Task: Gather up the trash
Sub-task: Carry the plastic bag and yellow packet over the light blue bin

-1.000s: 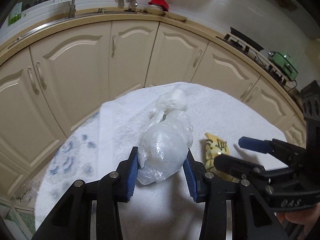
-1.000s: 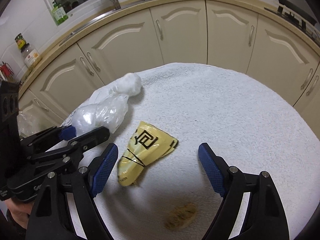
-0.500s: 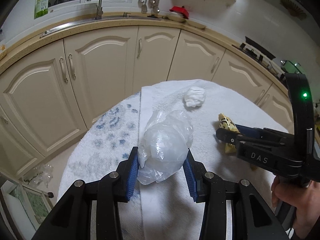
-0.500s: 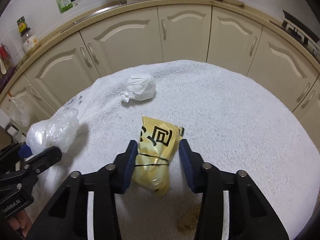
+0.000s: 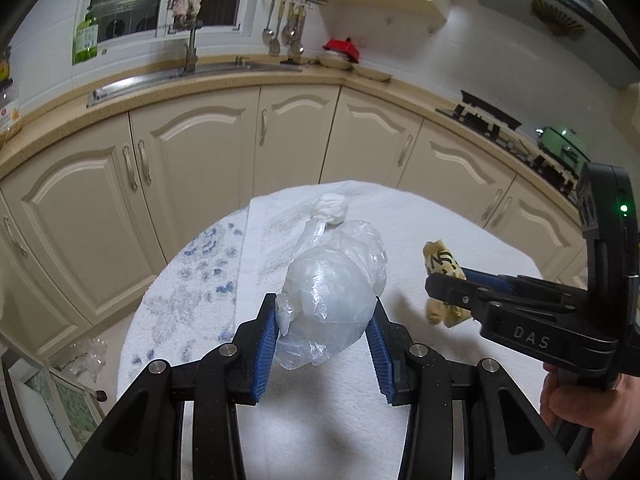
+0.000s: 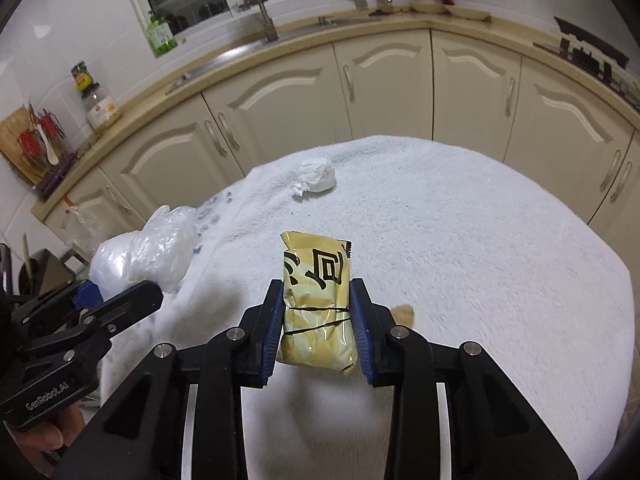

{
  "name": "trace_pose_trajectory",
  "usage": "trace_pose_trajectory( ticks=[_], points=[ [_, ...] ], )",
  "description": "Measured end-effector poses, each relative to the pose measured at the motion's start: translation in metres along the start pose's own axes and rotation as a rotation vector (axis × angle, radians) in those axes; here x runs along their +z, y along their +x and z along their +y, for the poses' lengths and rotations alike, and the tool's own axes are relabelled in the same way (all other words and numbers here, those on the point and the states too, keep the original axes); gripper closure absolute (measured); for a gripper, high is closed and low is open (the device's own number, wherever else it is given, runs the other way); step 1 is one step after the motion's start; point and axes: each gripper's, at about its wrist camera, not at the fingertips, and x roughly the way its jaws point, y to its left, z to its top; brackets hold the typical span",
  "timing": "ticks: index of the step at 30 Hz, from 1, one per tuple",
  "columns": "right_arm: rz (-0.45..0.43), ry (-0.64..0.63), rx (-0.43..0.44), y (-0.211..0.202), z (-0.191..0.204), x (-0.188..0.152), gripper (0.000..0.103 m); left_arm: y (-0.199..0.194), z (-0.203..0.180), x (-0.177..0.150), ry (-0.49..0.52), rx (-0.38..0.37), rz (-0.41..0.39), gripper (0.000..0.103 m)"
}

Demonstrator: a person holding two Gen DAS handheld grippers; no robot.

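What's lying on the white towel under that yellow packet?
Below the lifted yellow packet a small brown scrap lies on the white towel, by the right gripper fingers. Whatever lies directly beneath the packet and gripper is hidden.

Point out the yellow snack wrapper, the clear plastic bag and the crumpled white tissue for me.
yellow snack wrapper point(image 6: 316, 300): right wrist view, middle of its printed front, between the tongs.
clear plastic bag point(image 5: 326, 296): left wrist view, its bulging middle.
crumpled white tissue point(image 6: 316, 175): right wrist view, centre of the wad on the towel.
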Motion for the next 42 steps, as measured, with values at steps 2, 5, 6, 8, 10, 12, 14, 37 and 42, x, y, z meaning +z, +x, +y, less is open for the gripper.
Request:
trace_pose_trajectory(
  ticks=[2,5,6,8,10,12,14,37,42],
  points=[
    [-0.032,0.003,0.002,-0.024,-0.003,-0.006,0.07,-0.016,-0.018,-0.009,0.016,-0.001,-0.019,0.064],
    [-0.079,0.011,-0.005,-0.057,-0.011,-0.015,0.07,-0.034,-0.037,-0.013,0.033,-0.012,-0.048,0.064],
    [-0.095,0.012,-0.012,-0.07,-0.013,-0.019,0.07,-0.041,-0.046,-0.014,0.045,-0.017,-0.061,0.064],
    [-0.126,0.018,-0.023,-0.093,-0.021,-0.027,0.07,-0.054,-0.062,-0.02,0.066,-0.03,-0.08,0.064],
    [-0.153,0.028,-0.036,-0.114,-0.03,-0.036,0.07,-0.068,-0.078,-0.026,0.089,-0.052,-0.099,0.064],
    [-0.178,0.041,-0.047,-0.134,-0.042,-0.044,0.07,-0.082,-0.097,-0.033,0.115,-0.07,-0.119,0.064],
    [-0.203,0.057,-0.06,-0.155,-0.054,-0.053,0.07,-0.091,-0.113,-0.039,0.137,-0.104,-0.127,0.064],
    [-0.394,0.348,-0.304,-0.322,-0.209,-0.157,0.07,-0.119,-0.274,-0.083,0.357,-0.396,-0.123,0.064],
    [-0.388,0.418,-0.361,-0.335,-0.246,-0.18,0.07,-0.097,-0.301,-0.075,0.385,-0.454,-0.061,0.064]
  ],
)
